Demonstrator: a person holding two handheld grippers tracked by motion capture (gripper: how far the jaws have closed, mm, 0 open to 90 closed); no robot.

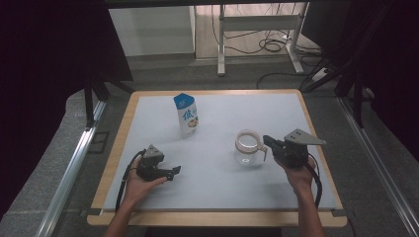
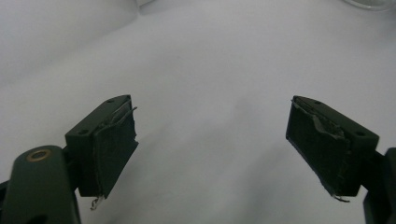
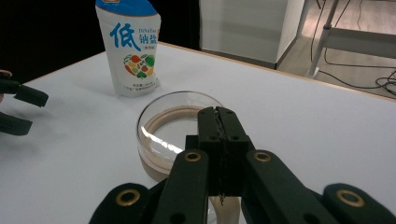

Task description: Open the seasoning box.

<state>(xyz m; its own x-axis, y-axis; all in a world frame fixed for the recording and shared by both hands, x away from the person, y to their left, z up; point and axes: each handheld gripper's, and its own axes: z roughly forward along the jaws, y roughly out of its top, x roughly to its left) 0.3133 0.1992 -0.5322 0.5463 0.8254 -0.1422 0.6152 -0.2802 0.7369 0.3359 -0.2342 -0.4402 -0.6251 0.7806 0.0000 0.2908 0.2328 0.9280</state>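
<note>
The right gripper (image 3: 219, 116) is clamped tight on what looks like the thin handle of the glass jug (image 1: 248, 148), which stands right of centre in the high view; a handle that narrow may let the jug swing or slip if lifted fast, and glass could crack on the table (image 1: 222, 192). The left gripper (image 2: 212, 144), lower left in the high view, rests with jaws wide apart and empty. The pouch (image 1: 186, 114) stands upper centre, well apart from the jug, leaving broad bare room between them, though the table's right edge is near the right hand.
</note>
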